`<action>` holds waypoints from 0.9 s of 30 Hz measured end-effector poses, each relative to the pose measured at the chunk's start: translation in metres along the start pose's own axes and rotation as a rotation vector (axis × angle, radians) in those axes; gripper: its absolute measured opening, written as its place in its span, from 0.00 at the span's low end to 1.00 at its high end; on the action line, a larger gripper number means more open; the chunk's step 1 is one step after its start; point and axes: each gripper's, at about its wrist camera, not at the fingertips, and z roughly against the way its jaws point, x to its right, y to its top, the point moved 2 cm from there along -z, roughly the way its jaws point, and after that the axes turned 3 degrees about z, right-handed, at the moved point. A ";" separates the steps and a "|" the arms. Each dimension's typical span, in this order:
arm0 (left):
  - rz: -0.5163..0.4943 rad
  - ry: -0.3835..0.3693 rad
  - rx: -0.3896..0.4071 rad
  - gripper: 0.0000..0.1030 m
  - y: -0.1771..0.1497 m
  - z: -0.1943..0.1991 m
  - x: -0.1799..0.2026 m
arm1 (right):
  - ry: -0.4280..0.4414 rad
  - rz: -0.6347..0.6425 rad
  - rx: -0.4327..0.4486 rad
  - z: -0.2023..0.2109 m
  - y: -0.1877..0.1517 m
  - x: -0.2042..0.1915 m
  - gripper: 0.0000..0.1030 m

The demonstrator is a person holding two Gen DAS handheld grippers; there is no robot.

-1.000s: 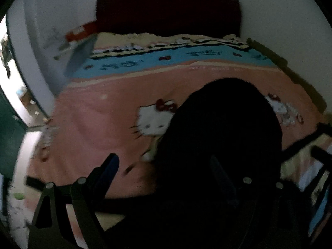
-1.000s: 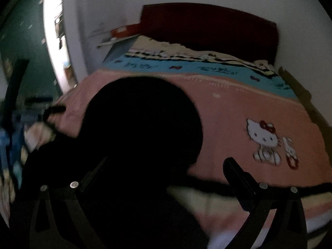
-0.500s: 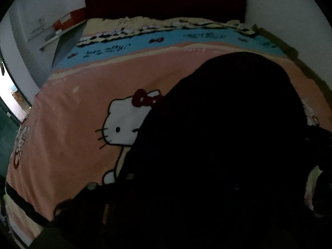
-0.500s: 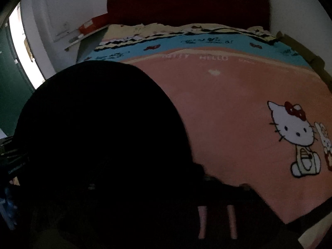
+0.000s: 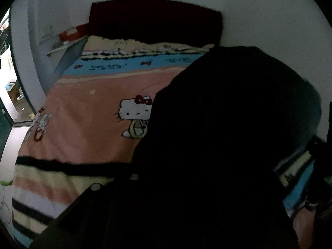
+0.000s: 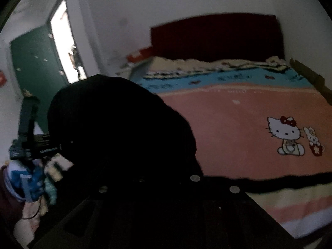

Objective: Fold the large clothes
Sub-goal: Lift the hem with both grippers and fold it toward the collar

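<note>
A: What fills the room?

B: A bed (image 5: 83, 128) under a pink cartoon-cat blanket (image 6: 238, 124), with a dark red headboard (image 5: 155, 20) against the wall.

A: And the clothing?

B: A black garment (image 5: 228, 134) hangs in front of both cameras, above the blanket's near end.

A: The grippers?

B: The left gripper (image 6: 31, 145) shows at the cloth's edge; the cloth hides both sets of fingers, so neither grip can be told.

The black garment (image 5: 228, 134) bulks in front of both tongs, blocking the near bed (image 6: 238, 124). Beyond it the pink blanket (image 5: 87, 124) lies flat up to the headboard (image 6: 217, 37).
</note>
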 end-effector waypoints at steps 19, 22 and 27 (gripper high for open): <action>-0.116 0.046 0.022 0.21 -0.192 0.066 0.010 | -0.009 0.071 -0.144 0.090 -0.174 -0.095 0.10; -0.177 0.086 0.029 0.23 -0.200 0.058 0.016 | -0.040 0.077 -0.193 0.080 -0.190 -0.090 0.10; -0.175 0.089 0.042 0.24 -0.203 0.065 0.022 | -0.076 0.067 -0.194 0.082 -0.189 -0.084 0.11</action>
